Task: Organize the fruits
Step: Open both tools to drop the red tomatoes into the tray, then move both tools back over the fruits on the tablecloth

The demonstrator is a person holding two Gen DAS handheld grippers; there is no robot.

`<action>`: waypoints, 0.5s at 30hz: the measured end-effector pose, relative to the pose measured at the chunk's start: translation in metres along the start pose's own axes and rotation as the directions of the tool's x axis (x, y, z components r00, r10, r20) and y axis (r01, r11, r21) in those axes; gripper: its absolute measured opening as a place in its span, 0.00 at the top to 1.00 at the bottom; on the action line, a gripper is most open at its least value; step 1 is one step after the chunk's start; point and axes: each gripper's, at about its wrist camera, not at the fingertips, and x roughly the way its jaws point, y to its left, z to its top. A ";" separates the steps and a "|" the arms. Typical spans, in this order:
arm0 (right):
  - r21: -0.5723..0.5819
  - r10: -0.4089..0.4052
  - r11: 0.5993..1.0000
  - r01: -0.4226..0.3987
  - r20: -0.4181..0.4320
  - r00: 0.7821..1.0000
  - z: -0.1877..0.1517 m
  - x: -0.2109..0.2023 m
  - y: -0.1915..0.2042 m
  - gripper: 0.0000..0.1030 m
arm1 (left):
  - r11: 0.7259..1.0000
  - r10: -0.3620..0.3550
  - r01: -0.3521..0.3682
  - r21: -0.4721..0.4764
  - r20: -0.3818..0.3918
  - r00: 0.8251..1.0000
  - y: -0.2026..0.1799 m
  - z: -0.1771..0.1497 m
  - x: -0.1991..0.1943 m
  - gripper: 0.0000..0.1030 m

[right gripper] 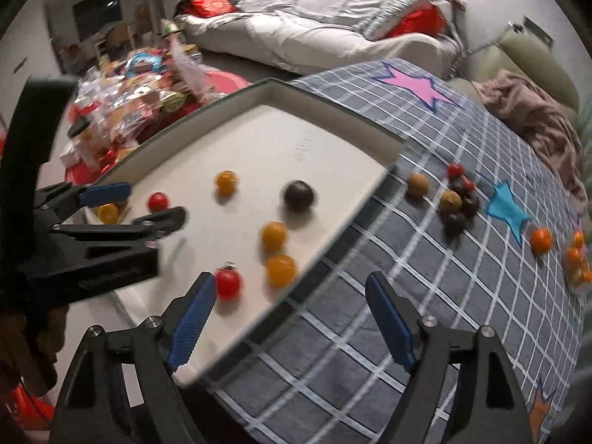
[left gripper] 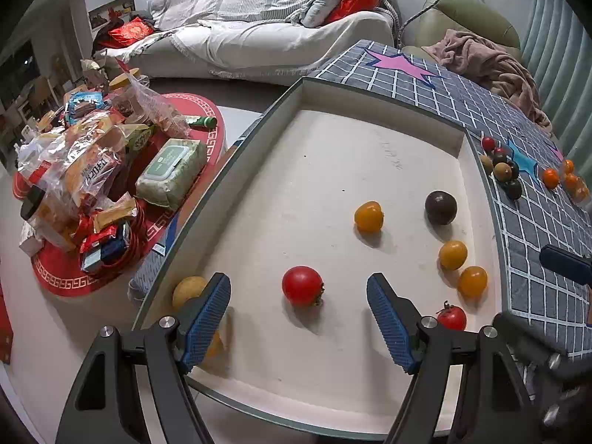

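A white tray (left gripper: 333, 140) holds a red tomato (left gripper: 302, 285), a second red tomato (left gripper: 452, 317), three orange tomatoes (left gripper: 368, 216), a dark round fruit (left gripper: 440, 207) and a yellow fruit (left gripper: 188, 290) at its left wall. My left gripper (left gripper: 299, 318) is open, its jaws either side of the red tomato, not touching it. My right gripper (right gripper: 290, 318) is open and empty over the tray's near right edge (right gripper: 333, 248), close to a red tomato (right gripper: 228, 284). The left gripper also shows in the right wrist view (right gripper: 142, 203).
On the checked cloth (right gripper: 407, 296) right of the tray lie a pile of dark and brown fruits (right gripper: 457, 203) and several small oranges (right gripper: 541, 240). A red mat (left gripper: 122, 222) with snack packets lies left, lower down. A sofa (left gripper: 259, 29) stands behind.
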 end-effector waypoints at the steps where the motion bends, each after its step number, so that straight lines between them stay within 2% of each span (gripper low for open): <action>1: 0.020 0.000 1.000 0.000 -0.005 1.000 -0.002 0.000 -0.007 0.17 | 1.000 -0.002 0.002 0.000 -0.001 1.000 -0.001 0.000 0.000 0.25; 7: 0.147 -0.007 0.989 0.011 -0.031 1.000 -0.018 0.005 -0.048 0.17 | 1.000 -0.010 0.010 0.029 0.004 1.000 -0.016 0.005 -0.006 0.25; 15: 0.278 -0.008 0.961 0.018 -0.035 0.999 -0.031 0.007 -0.097 0.17 | 0.994 -0.041 0.040 0.105 0.013 0.999 -0.056 0.012 -0.014 0.25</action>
